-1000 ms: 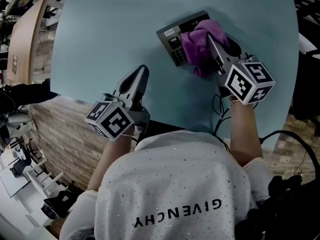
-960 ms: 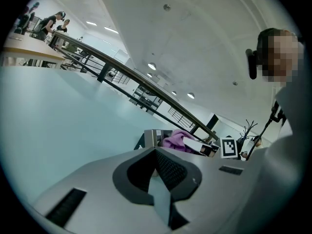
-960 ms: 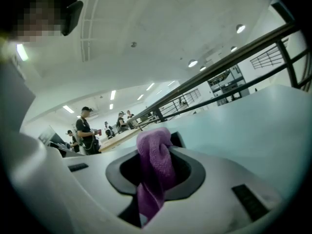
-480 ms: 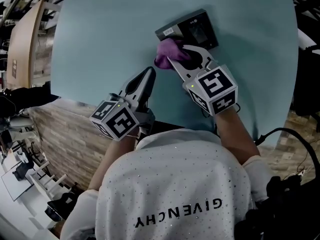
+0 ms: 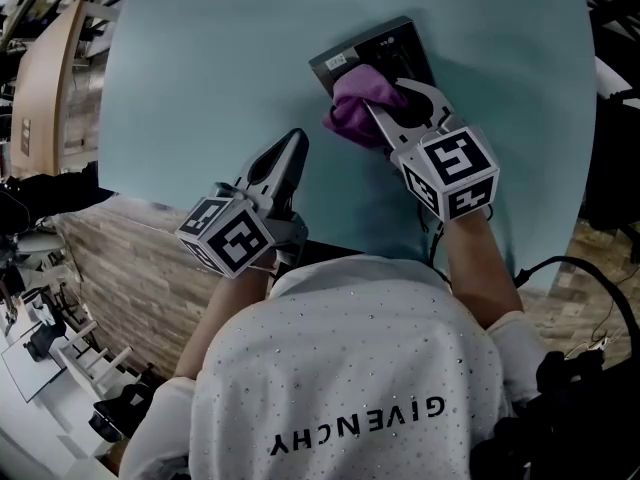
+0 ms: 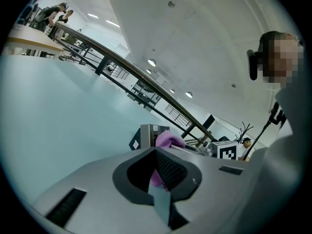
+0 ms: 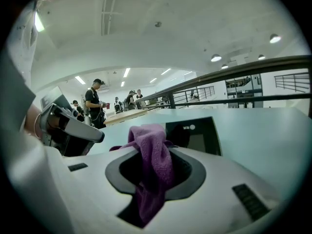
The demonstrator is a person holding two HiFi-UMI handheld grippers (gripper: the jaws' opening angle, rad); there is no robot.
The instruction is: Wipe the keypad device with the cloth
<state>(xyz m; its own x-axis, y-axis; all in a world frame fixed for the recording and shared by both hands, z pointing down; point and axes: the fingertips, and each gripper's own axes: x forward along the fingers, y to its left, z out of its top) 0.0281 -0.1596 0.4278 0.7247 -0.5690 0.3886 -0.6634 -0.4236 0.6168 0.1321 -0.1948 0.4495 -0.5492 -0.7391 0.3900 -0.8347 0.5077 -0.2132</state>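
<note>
The dark keypad device (image 5: 385, 50) lies flat at the far middle of the pale blue table (image 5: 220, 78). My right gripper (image 5: 372, 103) is shut on a purple cloth (image 5: 358, 106), which is bunched over the device's near left part and hides its keys. From the right gripper view the cloth (image 7: 152, 155) hangs between the jaws with the device (image 7: 197, 135) just beyond. My left gripper (image 5: 291, 156) is shut with nothing in it, low over the table's near edge, apart from the device. The left gripper view shows the device (image 6: 148, 134) and cloth (image 6: 168, 139) ahead.
A black cable (image 5: 436, 230) trails off the table's near edge under my right arm. A brick-faced wall (image 5: 130, 268) drops below the table at left. A wooden counter (image 5: 55, 58) stands at the far left, and people (image 7: 95, 104) stand at a distance.
The right gripper has swept the cloth from the device's right side to its left front edge, then back a little up onto the device. The left gripper has barely moved.
</note>
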